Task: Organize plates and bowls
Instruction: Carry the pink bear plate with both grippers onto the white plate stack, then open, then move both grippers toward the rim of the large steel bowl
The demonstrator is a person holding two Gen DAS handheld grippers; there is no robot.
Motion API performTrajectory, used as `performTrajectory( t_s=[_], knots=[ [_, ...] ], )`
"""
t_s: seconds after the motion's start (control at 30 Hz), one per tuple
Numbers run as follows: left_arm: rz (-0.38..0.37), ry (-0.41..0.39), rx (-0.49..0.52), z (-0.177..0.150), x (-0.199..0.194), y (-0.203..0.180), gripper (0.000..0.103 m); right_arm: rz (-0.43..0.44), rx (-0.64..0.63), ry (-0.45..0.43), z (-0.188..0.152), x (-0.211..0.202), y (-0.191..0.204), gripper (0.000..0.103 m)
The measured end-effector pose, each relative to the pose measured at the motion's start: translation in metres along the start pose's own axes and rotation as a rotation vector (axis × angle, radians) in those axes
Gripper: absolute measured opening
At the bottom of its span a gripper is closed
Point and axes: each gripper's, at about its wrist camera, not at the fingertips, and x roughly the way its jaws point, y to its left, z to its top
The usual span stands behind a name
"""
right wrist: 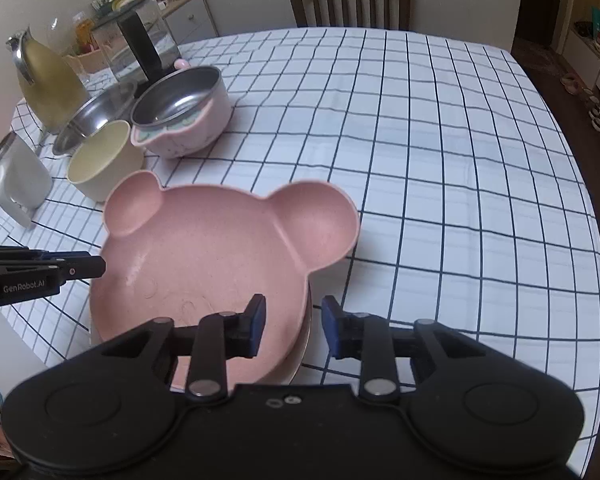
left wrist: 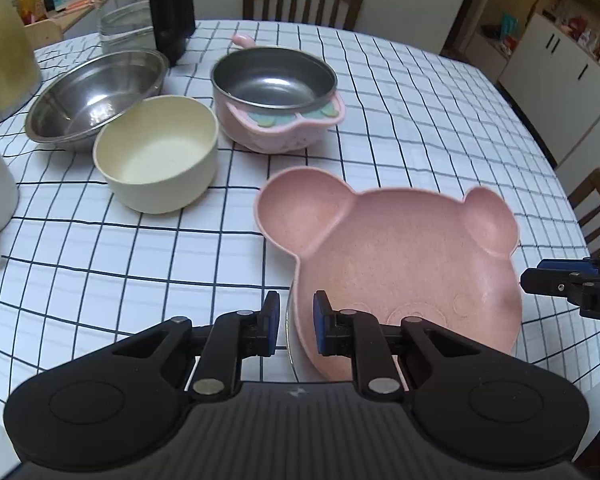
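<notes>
Bear-shaped plate (right wrist: 204, 256) rests atop another dish directly ahead of both tools. Right gripper (right wrist: 294, 326) straddles its near rim, pads apart, not pressing. Left gripper (left wrist: 296, 322) brackets the opposite rim, narrowly parted; contact uncertain. Judged: placement complete. Next: withdraw clear, then approach cream bowl (left wrist: 158, 158).

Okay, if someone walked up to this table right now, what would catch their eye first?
The pink bear-shaped plate at the near edge of the checked tablecloth, sitting on another plate, with a tool straddling its rim on each side: the left tool and the right tool. Behind it to the left cluster a cream bowl, a steel bowl and a pink pot.
</notes>
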Motion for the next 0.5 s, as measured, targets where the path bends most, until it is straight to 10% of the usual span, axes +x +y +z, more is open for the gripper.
performTrajectory(
  t_s=[0.2,0.33,0.5],
  knots=[
    [-0.005,-0.049,-0.023,-0.002,-0.018,0.004,0.026,0.027,-0.055,-0.038,0.009,-0.013,0.013,0.041],
    [-0.003,-0.096,-0.042,0.000,-0.028,0.012,0.069,0.046,-0.071,-0.056,0.015,-0.018,0.025,0.048],
    [-0.017,-0.116,-0.067,0.011,-0.035,0.032,0.071,0.073,-0.083,-0.082,0.027,-0.022,0.043,0.063]
  ],
)
